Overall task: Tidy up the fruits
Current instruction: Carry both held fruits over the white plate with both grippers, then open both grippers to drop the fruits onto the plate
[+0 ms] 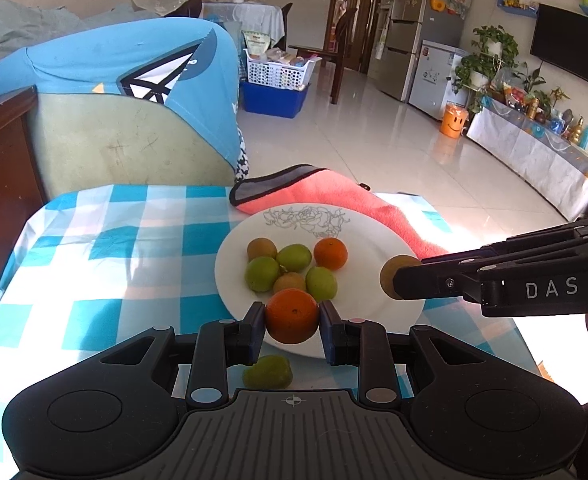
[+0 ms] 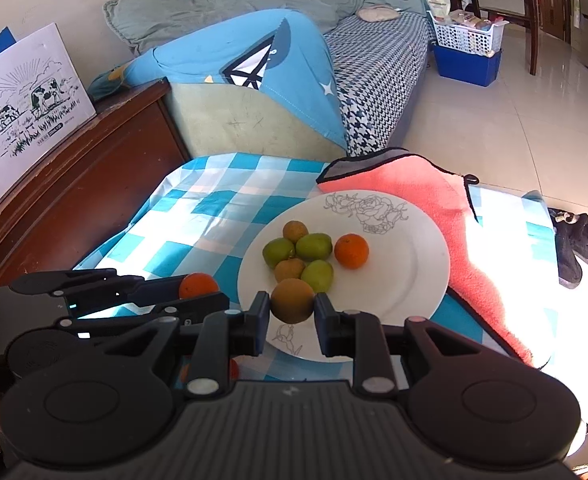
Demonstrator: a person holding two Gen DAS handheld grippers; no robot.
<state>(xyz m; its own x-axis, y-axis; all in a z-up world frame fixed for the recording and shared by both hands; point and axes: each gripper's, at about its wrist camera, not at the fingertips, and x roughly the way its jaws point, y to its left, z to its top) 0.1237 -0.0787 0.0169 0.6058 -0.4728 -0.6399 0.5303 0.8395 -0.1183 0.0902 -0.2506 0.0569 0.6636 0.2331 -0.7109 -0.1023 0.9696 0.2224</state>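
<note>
left gripper (image 1: 292, 316) is clamped on an orange (image 1: 292, 315) at the plate (image 1: 390, 308) edge, right gripper (image 2: 292, 302) on a brown fruit (image 2: 292, 301) above it. dropped carelessly, either could knock the heaped fruit (image 1: 290, 266) rolling off the plate.

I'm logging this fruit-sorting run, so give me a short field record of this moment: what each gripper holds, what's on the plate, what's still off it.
left gripper: shut on an orange, over the plate's near rim
right gripper: shut on a brown fruit, also over the plate
plate: white, rose print; holds three green fruits, two brown fruits, one orange
off plate: one green fruit on the checked cloth
behind plate: pink towel
</note>
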